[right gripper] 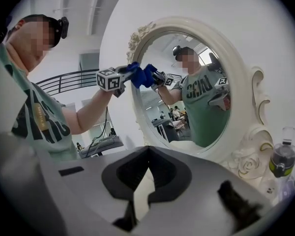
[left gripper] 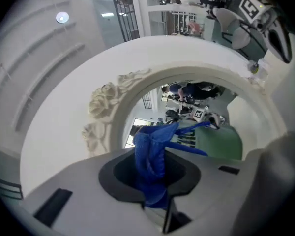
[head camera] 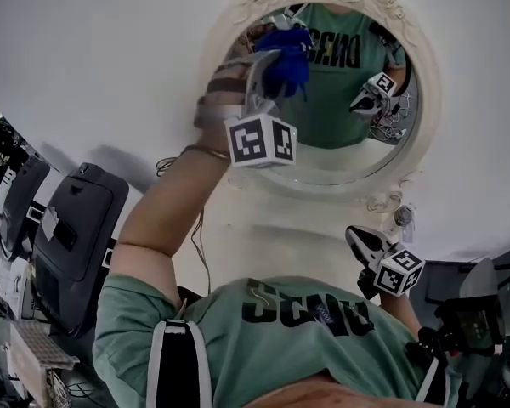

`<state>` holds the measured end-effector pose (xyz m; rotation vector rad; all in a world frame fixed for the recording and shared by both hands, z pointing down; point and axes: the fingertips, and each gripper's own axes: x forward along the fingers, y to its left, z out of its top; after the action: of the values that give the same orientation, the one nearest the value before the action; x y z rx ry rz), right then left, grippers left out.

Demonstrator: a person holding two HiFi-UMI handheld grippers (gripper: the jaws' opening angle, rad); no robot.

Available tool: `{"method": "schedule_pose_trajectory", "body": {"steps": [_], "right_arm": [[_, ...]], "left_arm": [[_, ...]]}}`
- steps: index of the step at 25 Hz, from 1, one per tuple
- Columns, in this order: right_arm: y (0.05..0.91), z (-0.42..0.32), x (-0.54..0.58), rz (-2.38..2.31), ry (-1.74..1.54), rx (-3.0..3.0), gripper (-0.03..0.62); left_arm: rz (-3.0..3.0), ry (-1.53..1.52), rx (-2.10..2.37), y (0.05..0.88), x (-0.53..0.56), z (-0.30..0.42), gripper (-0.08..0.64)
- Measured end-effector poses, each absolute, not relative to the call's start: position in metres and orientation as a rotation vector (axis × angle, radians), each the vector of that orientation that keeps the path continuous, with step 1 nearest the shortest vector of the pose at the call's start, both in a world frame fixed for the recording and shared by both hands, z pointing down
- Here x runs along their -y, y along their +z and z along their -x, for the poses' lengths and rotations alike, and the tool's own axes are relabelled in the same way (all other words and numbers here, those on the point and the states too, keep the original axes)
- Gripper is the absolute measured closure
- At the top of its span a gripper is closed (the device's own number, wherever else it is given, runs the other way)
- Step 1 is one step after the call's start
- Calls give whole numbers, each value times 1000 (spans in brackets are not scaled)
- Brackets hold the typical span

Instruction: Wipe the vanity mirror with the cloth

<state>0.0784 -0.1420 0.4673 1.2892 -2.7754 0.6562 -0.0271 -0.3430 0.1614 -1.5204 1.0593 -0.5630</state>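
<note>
An oval vanity mirror (head camera: 344,134) in an ornate cream frame (head camera: 433,100) stands against the white wall. My left gripper (head camera: 270,65) is raised to the upper left of the glass, shut on a blue cloth (head camera: 287,58) that touches the mirror. In the left gripper view the cloth (left gripper: 151,163) bunches between the jaws in front of the mirror (left gripper: 221,127). The right gripper (head camera: 354,236) hangs lower right, below the frame, jaws together and holding nothing. From the right gripper view I see the mirror (right gripper: 196,107) with the left gripper (right gripper: 132,77) and cloth (right gripper: 141,74) at its upper left rim.
A small bottle (right gripper: 282,159) stands by the frame's lower right foot, also seen as the bottle (head camera: 402,219) in the head view. Dark cases (head camera: 76,228) lie at the left. The person's green shirt (head camera: 306,330) fills the bottom of the head view.
</note>
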Motion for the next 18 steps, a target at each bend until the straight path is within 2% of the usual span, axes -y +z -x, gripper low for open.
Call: {"method": "schedule_pose_trajectory", "body": {"steps": [5, 18], "right_arm": [[467, -78, 145, -1295, 656, 2786, 584], [468, -80, 149, -1296, 663, 2773, 584]], "left_arm": [[1431, -594, -1118, 108, 363, 29, 472], [1419, -515, -1165, 118, 372, 23, 482]]}}
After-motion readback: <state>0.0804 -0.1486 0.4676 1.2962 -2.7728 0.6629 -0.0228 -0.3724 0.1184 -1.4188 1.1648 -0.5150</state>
